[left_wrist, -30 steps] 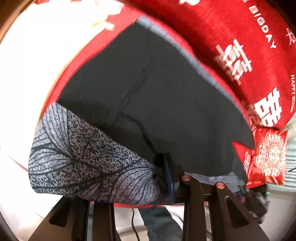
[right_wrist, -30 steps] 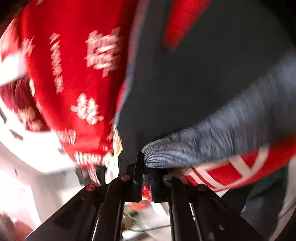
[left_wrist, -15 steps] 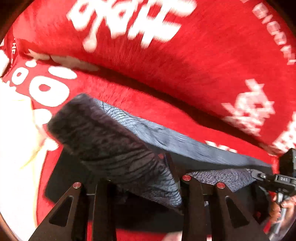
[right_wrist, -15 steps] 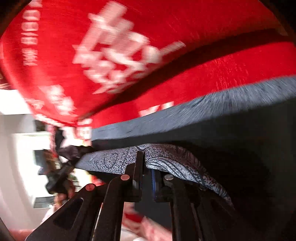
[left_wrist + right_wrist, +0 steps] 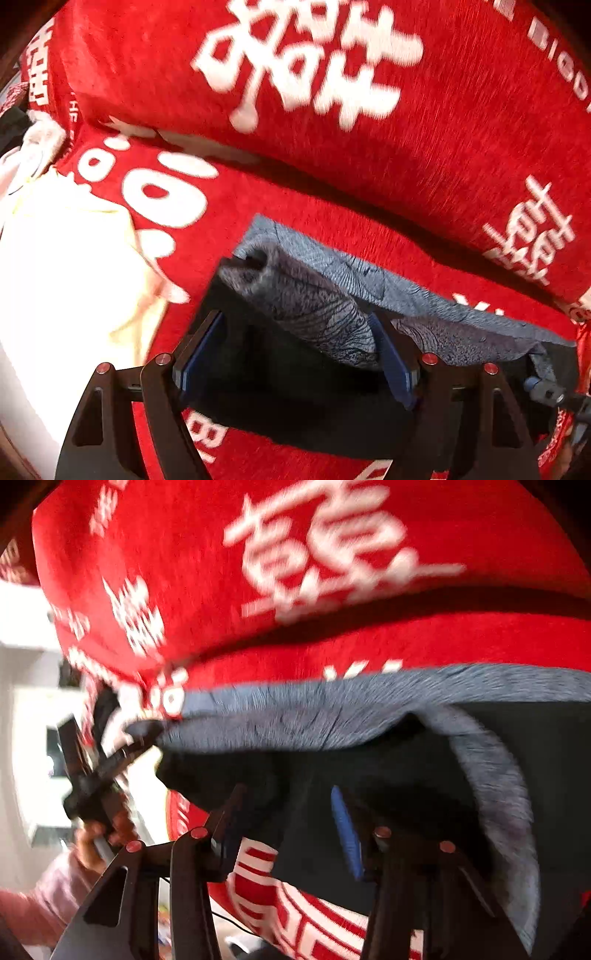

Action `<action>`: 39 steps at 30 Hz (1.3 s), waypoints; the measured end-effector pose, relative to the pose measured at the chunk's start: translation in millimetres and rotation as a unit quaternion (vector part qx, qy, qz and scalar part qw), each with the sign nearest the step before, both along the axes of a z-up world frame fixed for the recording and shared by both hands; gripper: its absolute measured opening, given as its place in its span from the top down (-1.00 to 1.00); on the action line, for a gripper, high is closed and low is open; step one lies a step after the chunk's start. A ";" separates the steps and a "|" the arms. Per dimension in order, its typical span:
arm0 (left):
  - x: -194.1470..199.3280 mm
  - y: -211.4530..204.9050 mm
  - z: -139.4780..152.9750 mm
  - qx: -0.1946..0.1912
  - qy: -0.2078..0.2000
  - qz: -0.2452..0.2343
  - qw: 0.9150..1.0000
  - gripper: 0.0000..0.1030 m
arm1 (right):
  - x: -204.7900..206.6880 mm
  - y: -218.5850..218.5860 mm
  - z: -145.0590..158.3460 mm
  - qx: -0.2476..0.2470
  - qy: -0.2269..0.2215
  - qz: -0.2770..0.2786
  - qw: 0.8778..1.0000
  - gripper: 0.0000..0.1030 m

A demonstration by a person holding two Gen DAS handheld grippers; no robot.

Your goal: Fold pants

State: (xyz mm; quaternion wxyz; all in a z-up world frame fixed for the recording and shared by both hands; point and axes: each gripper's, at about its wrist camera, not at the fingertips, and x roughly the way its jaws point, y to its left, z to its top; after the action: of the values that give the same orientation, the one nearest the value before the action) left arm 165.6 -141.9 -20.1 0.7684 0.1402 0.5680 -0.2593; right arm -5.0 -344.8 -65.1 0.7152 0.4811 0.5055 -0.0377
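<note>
Pants down on the red cover, dark fabric with that grey leaf-print band doubled over along the far edge, just short of the big red cushion behind. A cream cloth sits off to one side, near but not tangled in.

Left gripper is opening right now, jaws standing well apart, and the printed band lies loosely between them, nothing pinched. Right gripper is opening too, jaws parted over the dark cloth at the pants' other corner; from its view the grey band curls over the dark panel, and the pads look clear of the fabric, though blur makes the near pad hard to read.

So this looks like the let-go after a fold. The risk from here: that grey edge sits humped, not flat, so it may spring back or slide as the fingers pull away. If a pad snags the knit on the way out, it will drag the top layer and skew the fold. Lifting straight off, then smoothing, looks the safer call
</note>
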 end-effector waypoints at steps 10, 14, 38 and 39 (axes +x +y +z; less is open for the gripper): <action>36.8 -51.1 -34.1 0.063 -0.054 0.062 0.995 -0.59 | 12.2 -60.8 -21.6 -0.037 0.024 -0.070 0.997 0.02; 23.1 -35.8 8.5 0.061 -0.089 0.066 0.992 -0.59 | -36.8 -68.6 6.1 -0.045 0.011 -0.089 0.995 -0.15; -340.9 -128.1 -32.2 0.006 0.176 -0.391 0.903 -0.59 | -370.0 133.8 -32.5 0.053 0.095 -0.322 0.940 -0.15; -345.1 -129.5 -35.7 0.010 0.169 -0.397 0.902 -0.59 | -375.0 139.1 -38.0 0.067 0.081 -0.335 0.936 -0.15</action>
State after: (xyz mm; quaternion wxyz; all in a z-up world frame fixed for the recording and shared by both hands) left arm -179.5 -271.4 -55.7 0.4929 0.3153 0.5895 -0.5569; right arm -379.9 -205.7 -103.1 0.5837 0.6648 0.3726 -0.2802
